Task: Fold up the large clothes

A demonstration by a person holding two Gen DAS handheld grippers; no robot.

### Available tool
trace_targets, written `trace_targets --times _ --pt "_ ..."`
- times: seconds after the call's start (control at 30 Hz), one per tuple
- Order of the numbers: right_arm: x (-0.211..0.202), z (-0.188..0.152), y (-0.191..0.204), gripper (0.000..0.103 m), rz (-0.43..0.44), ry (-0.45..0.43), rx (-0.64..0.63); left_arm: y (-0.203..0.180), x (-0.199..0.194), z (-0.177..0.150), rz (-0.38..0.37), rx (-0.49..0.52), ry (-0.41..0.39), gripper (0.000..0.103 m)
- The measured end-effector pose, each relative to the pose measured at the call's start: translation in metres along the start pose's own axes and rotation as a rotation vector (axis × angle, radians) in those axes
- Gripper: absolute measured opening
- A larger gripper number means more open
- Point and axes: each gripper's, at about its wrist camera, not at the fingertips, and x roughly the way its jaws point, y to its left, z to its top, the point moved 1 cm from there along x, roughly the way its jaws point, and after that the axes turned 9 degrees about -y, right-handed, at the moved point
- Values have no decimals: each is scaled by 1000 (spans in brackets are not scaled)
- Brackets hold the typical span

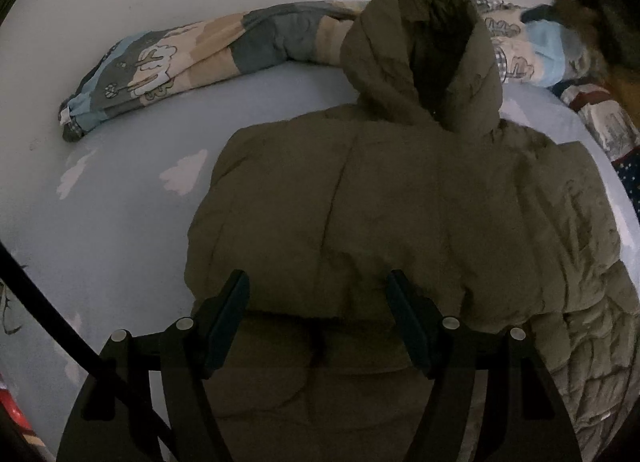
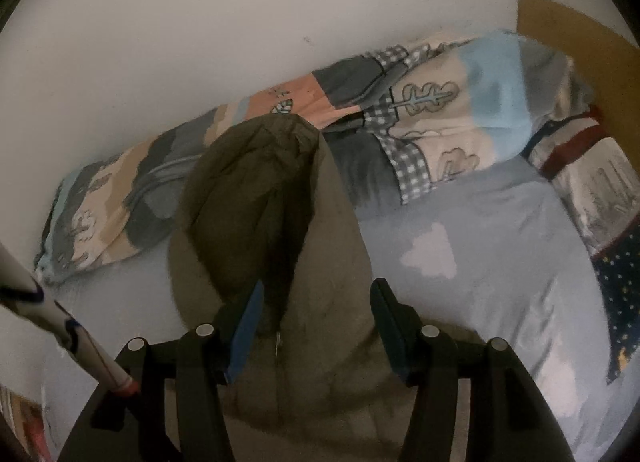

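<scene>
Left wrist view: olive hooded jacket (image 1: pixel 400 202) flat on bed (image 1: pixel 120 202), sleeves seemingly tucked in, hood unfolded; left gripper (image 1: pixel 316 318) and right gripper (image 2: pixel 316 326) both spread, holding nothing

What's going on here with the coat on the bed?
A person with a handheld gripper in each hand is folding an olive hooded coat laid out on a light blue bed sheet. The left gripper hangs over the coat's lower part with its fingers apart, gripping nothing. The right gripper is up by the hood, fingers also apart and empty. A rolled patterned quilt lies along the wall behind the coat.
</scene>
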Motion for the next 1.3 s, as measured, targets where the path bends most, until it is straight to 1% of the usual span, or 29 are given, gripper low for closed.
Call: trace_targets --times 0.07,0.17,0.2,0.3,0.37,0.4,0.43,0.47,0.5,0.63,0.7,0.8,0.83,0.9,1.0,1.07,1.13,1.2,1.27,1.3 --pt "22 8 2 60 -8 -4 3 0 -3 -1 -1 1 -11 70" --pt "52 16 4 60 -54 -20 -3 2 -6 -2 5 23 -31 70" --pt "62 18 5 60 -58 -22 0 2 -6 -2 14 32 -36 70" --pt "86 20 8 61 -70 -30 -2 5 -7 -2 10 32 -37 70" --pt "106 19 12 63 -153 -27 -40 8 -6 -1 17 21 -35 70" --pt "114 17 13 63 -174 -21 -52 9 -5 0 18 13 -33 70" --pt "122 14 11 57 -179 -2 -57 11 -5 2 14 3 -32 70" --pt "128 10 6 17 -156 8 -43 13 -6 3 11 -9 -33 70" --pt "127 7 2 9 -135 8 -25 14 -7 4 8 -23 -37 70" --pt "88 1 -13 7 -128 -65 -11 17 -19 9 -9 -55 -59 70" --pt "55 -3 -21 7 -81 -100 0 19 -27 12 -22 -75 -78 70" --pt "-4 -17 -26 7 -34 -154 -24 25 -37 18 -18 -110 -108 70" --pt "-30 -26 -29 7 -6 -168 -23 28 -40 19 -15 -127 -117 70" --pt "-63 -40 -30 7 24 -190 -22 35 -45 23 -15 -165 -127 70" --pt "-117 -77 -36 7 59 -212 -36 50 -57 27 -23 -231 -152 70" --pt "-146 -109 -42 7 68 -228 -33 60 -66 30 -19 -273 -178 70" --pt "-165 -142 -47 7 82 -230 -22 70 -70 31 -12 -303 -189 70" --pt "-174 -180 -48 7 66 -221 15 77 -75 30 -9 -336 -201 70" --pt "-163 -214 -57 7 62 -182 83 82 -79 29 -10 -356 -208 70" --pt "-157 -225 -61 7 55 -163 98 81 -80 28 -12 -354 -210 70"
